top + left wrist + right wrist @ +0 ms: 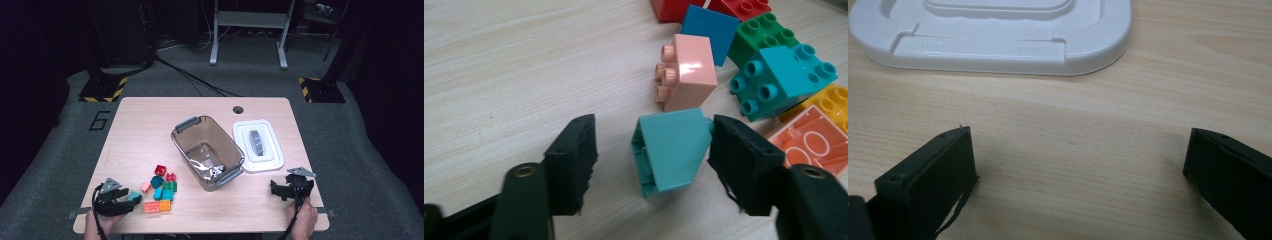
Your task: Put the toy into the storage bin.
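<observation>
A teal sloped brick (pixel 671 150) lies on the wooden table between the jaws of my left gripper (pixel 654 132). The right-hand jaw touches its side, while a gap separates the left-hand jaw from it, so the gripper is open. In the high view this gripper (pixel 125 200) sits at the table's front left with the teal brick (pixel 134 196) at its tips. Just beyond lie a pink brick (pixel 686 72), a cyan brick (pixel 784 80), a green one (pixel 761 37) and a salmon one (pixel 816 145). My right gripper (pixel 276 190) rests open at the front right, with nothing between its jaws (pixel 1078 165).
A clear plastic bin (pixel 176 137) with grey handles stands mid-table, with something small and pale on its floor. Its white lid (pixel 240 145) lies to the right, just ahead of the right gripper, where its rim (pixel 998 55) shows. Several loose bricks (pixel 161 187) cluster left of the bin.
</observation>
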The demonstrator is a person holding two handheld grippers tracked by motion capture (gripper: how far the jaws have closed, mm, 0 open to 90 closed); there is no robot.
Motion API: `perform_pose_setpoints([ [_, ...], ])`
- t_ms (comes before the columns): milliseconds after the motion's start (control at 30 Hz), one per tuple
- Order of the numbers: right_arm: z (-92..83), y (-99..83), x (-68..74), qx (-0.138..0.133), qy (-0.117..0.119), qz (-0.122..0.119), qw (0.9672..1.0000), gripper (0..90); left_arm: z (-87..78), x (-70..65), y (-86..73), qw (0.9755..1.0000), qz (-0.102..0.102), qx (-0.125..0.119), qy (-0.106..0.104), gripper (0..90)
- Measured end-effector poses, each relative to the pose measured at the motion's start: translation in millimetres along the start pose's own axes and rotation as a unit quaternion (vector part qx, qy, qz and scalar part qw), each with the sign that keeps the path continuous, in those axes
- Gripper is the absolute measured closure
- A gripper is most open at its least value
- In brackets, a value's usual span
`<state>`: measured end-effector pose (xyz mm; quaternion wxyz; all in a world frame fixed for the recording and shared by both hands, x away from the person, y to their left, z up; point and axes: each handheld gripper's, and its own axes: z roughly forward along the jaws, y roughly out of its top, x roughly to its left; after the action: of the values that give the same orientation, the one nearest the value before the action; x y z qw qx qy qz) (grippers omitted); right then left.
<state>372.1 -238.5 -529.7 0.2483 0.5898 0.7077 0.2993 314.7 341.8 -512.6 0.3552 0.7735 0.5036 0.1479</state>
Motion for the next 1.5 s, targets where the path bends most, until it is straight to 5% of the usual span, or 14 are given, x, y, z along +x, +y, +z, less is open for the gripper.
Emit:
perform_pose_setpoints([
  [467,0.0,0.0,0.0,0.000,0.000,0.000,1.0000,0.0,1.5,-0.7,-2.4,0.9998,0.004,-0.011,0.017,58.7],
  [700,0.0,0.0,0.0,0.000,0.000,0.000,1.0000,0.0,0.9,0.8,-2.7,0.9999,0.003,-0.007,0.014,58.6],
  [867,0.0,0.0,0.0,0.000,0.000,0.000,1.0000,0.0,3.3,-0.7,-6.0,0.9997,0.001,-0.004,0.024,45.6],
  [1067,0.0,0.0,0.0,0.000,0.000,0.000,1.0000,0.0,1.1,-4.1,-10.0,0.9990,0.016,-0.008,0.042,58.4],
  [1500,0.0,0.0,0.0,0.000,0.000,0.000,1.0000,0.0,-10.3,-0.8,-0.1,0.9988,0.014,-0.028,0.038,59.9],
])
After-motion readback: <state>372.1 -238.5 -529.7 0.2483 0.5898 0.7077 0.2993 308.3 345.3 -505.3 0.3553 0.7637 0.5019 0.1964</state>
